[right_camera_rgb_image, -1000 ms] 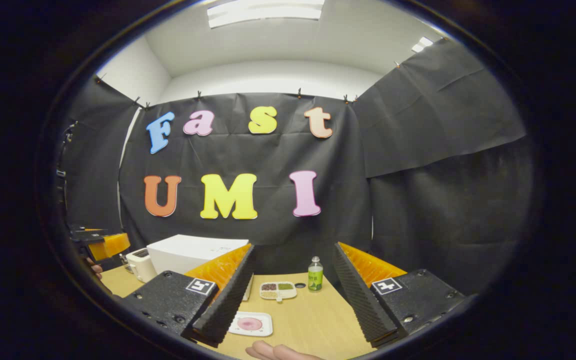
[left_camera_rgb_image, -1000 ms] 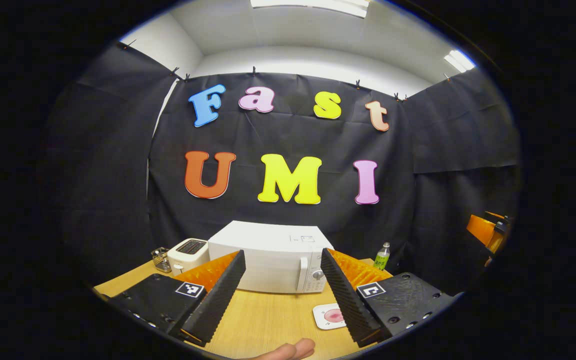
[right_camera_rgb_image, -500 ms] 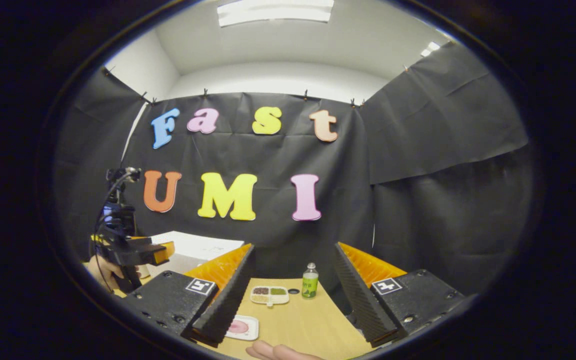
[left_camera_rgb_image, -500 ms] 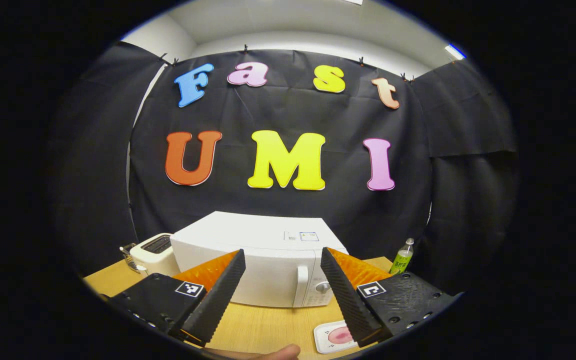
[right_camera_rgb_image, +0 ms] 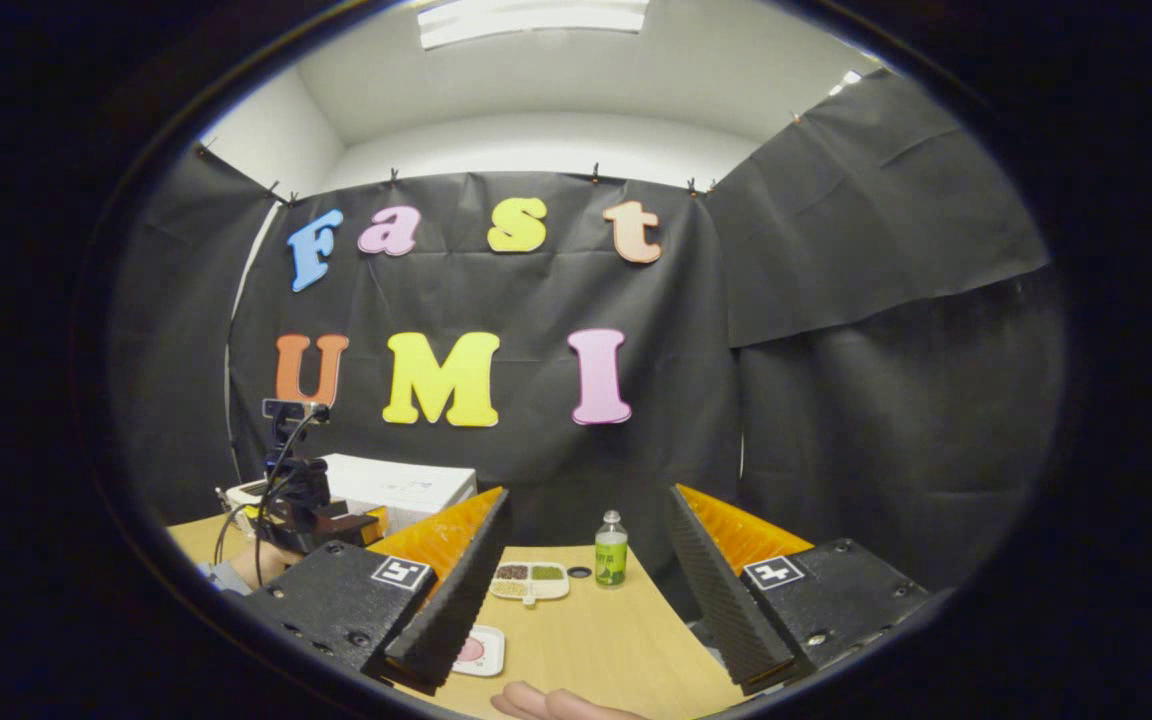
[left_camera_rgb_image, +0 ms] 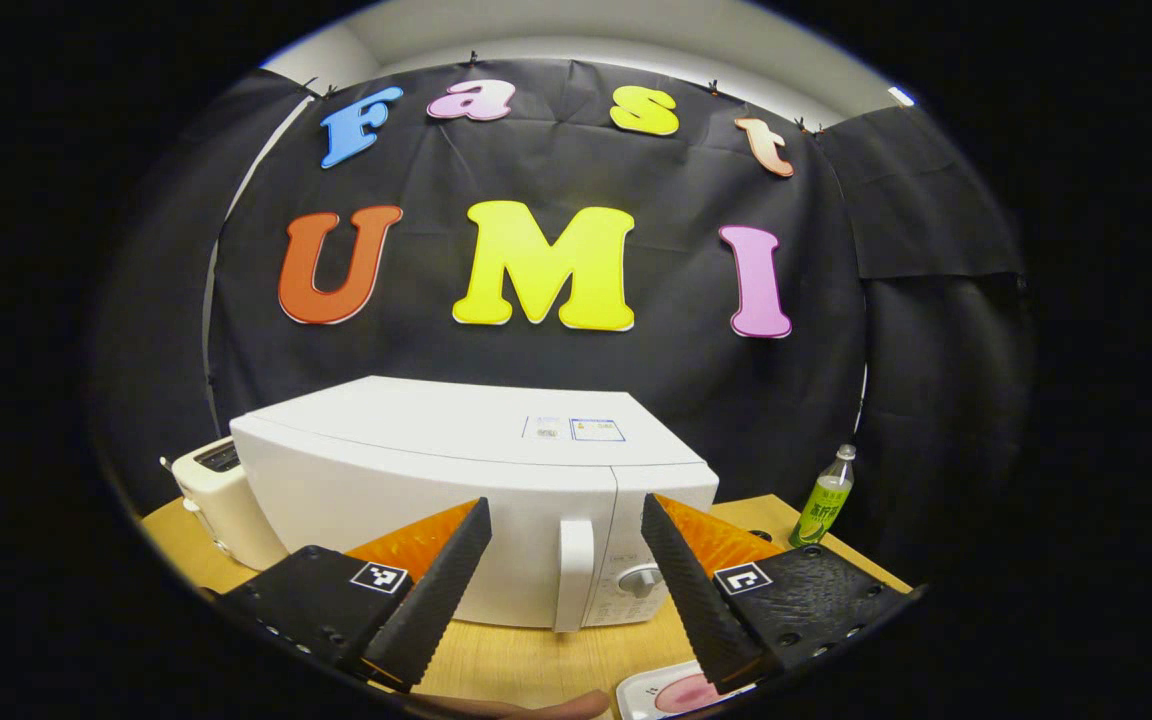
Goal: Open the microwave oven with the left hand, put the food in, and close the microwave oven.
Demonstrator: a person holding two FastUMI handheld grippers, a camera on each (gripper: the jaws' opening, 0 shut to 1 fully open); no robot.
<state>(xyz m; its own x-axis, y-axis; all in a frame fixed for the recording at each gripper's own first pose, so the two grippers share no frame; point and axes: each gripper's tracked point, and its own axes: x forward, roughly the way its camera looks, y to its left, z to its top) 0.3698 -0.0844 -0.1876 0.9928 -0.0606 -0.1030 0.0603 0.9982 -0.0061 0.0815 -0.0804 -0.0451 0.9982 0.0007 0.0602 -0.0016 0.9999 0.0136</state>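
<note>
Right gripper view: divided tray point(right_camera_rgb_image: 531, 580) w/ dark, green, pale fillings

walls: black cloth point(right_camera_rgb_image: 836, 330) | ceiling: white, light panel point(right_camera_rgb_image: 533, 14) | wooden table point(right_camera_rgb_image: 596, 640)

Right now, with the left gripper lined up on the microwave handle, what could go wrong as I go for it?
The left gripper is open, its fingers straddling the white handle. The control dial sits just right of the handle, so drifting right could catch it instead. The plate of food lies on the table in front of the microwave; the opening door might sweep over it.
</note>
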